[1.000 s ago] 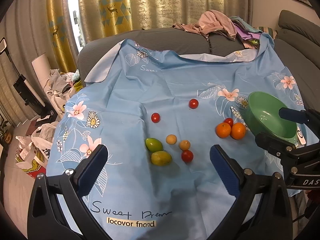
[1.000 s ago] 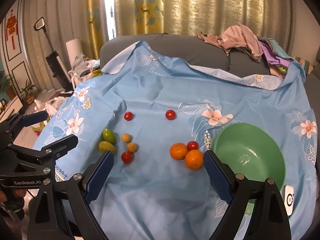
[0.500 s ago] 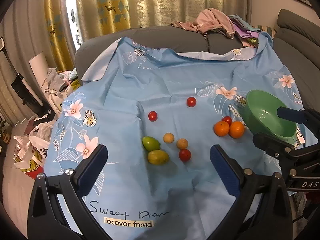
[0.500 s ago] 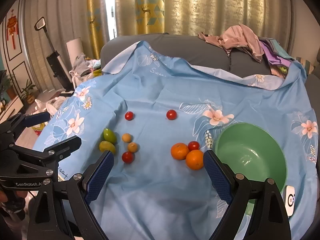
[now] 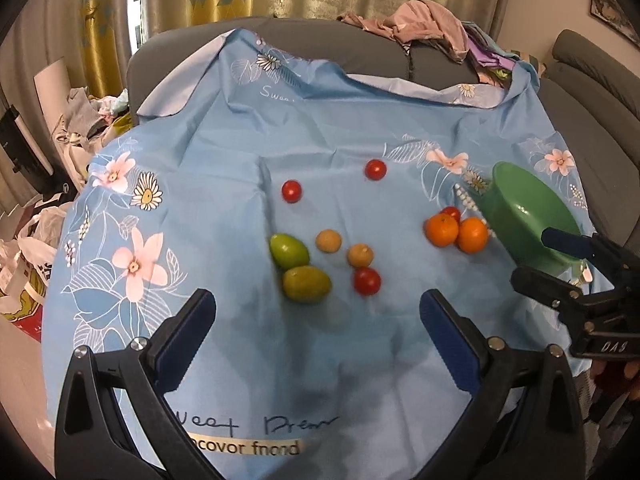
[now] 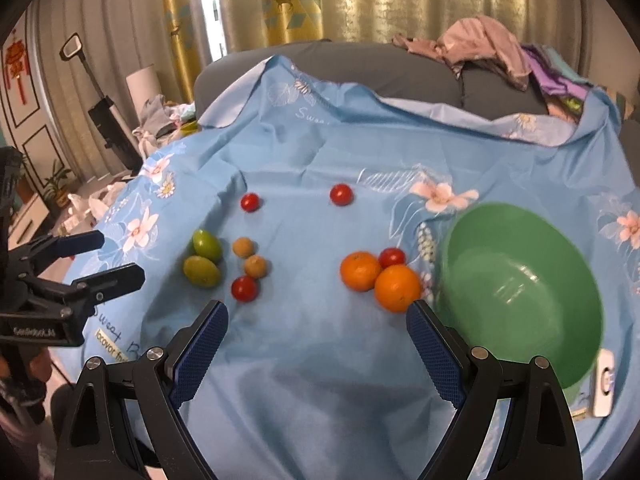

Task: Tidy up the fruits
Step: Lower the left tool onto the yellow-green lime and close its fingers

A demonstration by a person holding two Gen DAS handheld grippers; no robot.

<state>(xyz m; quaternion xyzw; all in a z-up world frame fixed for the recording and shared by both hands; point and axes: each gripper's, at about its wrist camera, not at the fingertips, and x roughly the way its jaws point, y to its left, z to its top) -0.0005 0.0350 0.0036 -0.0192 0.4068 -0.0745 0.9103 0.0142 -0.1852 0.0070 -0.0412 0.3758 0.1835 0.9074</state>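
Observation:
Fruits lie loose on a blue flowered cloth (image 5: 224, 144). Two oranges (image 6: 378, 278) and a red tomato (image 6: 392, 257) sit just left of an empty green bowl (image 6: 524, 292). Two green mangoes (image 5: 298, 268), two small tan fruits (image 5: 344, 248) and a red tomato (image 5: 367, 281) form a group in the middle. Two more red tomatoes (image 5: 332, 180) lie farther back. My left gripper (image 5: 316, 320) is open and empty, just in front of the mangoes. My right gripper (image 6: 316, 328) is open and empty, in front of the oranges and the bowl.
A grey sofa (image 5: 320, 40) with a heap of clothes (image 5: 432, 32) stands behind the cloth. A small white device (image 6: 604, 382) lies right of the bowl. Bags and clutter (image 5: 24, 248) sit on the floor at left. Gold curtains (image 6: 360, 0) hang behind.
Both grippers have moved forward and lower toward the fruits, which now look larger. The right one has shifted toward the oranges. Both stay open; no fruit has moved.

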